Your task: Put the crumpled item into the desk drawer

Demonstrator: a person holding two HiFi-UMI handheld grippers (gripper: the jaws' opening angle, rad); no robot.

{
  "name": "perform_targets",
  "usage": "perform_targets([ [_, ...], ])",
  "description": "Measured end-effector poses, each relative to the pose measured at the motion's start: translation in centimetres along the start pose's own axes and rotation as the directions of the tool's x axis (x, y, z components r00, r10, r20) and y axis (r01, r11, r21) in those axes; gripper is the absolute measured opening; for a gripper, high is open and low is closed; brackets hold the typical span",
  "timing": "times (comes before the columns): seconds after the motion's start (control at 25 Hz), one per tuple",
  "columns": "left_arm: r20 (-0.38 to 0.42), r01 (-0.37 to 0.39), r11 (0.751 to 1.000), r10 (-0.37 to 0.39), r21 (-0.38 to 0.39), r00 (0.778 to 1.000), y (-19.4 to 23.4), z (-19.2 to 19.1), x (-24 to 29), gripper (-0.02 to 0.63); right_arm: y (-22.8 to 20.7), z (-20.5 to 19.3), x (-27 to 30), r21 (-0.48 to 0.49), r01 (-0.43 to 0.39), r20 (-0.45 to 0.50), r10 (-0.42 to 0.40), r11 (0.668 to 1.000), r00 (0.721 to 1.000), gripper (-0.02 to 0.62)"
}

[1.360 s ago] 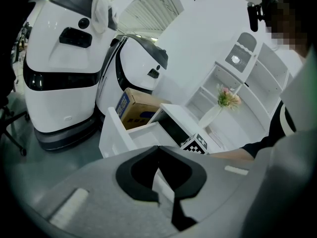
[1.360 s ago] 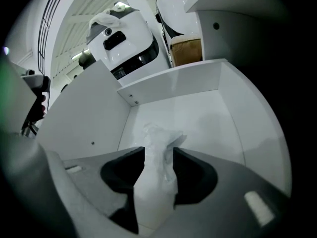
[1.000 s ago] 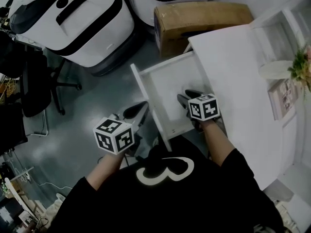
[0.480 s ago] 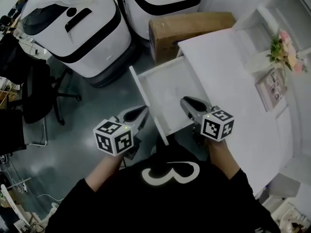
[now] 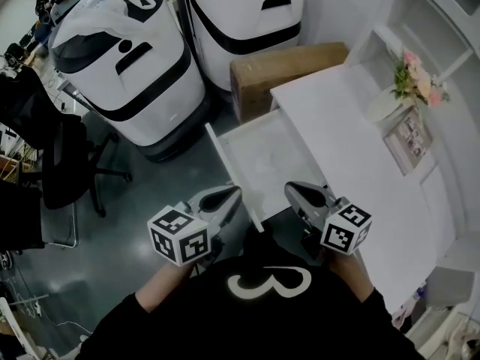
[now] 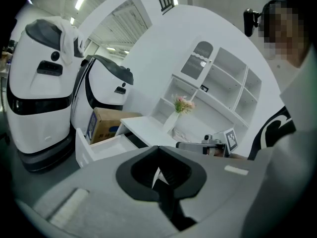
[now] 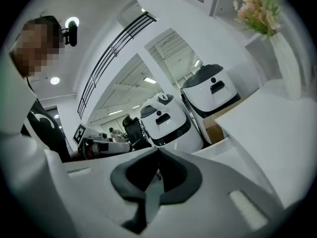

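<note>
The white desk drawer point(image 5: 259, 156) stands pulled out from the white desk point(image 5: 352, 148). Its inside looks plain white, and I cannot make out a crumpled item in it or anywhere else. My right gripper point(image 5: 292, 189) hangs at the drawer's near front corner, close to my body, shut with nothing between its jaws. In the right gripper view its jaws point(image 7: 158, 150) meet at the tip. My left gripper point(image 5: 232, 193) hovers over the floor just left of the drawer front, also shut and empty; its tips point(image 6: 158, 148) meet in the left gripper view.
Two large white robots point(image 5: 124, 70) point(image 5: 244, 21) stand beyond the drawer, with a cardboard box point(image 5: 289, 66) beside the desk. A black office chair point(image 5: 67, 163) is at the left. A vase of flowers point(image 5: 412, 88) and a picture frame point(image 5: 406, 137) sit on the desk's far side.
My right gripper has drawn back out of the drawer toward my body and its jaws have gone from open to shut. The left gripper has barely moved.
</note>
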State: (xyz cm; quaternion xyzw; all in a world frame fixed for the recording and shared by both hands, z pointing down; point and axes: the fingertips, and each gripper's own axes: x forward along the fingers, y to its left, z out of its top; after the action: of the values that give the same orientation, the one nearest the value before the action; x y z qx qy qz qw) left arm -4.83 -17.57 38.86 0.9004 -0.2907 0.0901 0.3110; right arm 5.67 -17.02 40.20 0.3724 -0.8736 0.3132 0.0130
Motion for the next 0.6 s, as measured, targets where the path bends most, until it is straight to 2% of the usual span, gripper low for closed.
perform_targets([
  [0.28, 0.032, 0.029, 0.998, -0.031, 0.055, 0.999, -2.8, 1.4, -1.1, 0.008, 3.5, 1.3, -1.9, -0.102, -0.027, 0.039, 0.031, 0.994, 0.999, 0.003],
  [0.6, 0.031, 0.045, 0.995, -0.048, 0.091, 0.998, -4.1, 1.3, -1.5, 0.008, 4.8, 1.3, -3.1, -0.128, -0.03, 0.061, 0.038, 0.991, 0.997, 0.003],
])
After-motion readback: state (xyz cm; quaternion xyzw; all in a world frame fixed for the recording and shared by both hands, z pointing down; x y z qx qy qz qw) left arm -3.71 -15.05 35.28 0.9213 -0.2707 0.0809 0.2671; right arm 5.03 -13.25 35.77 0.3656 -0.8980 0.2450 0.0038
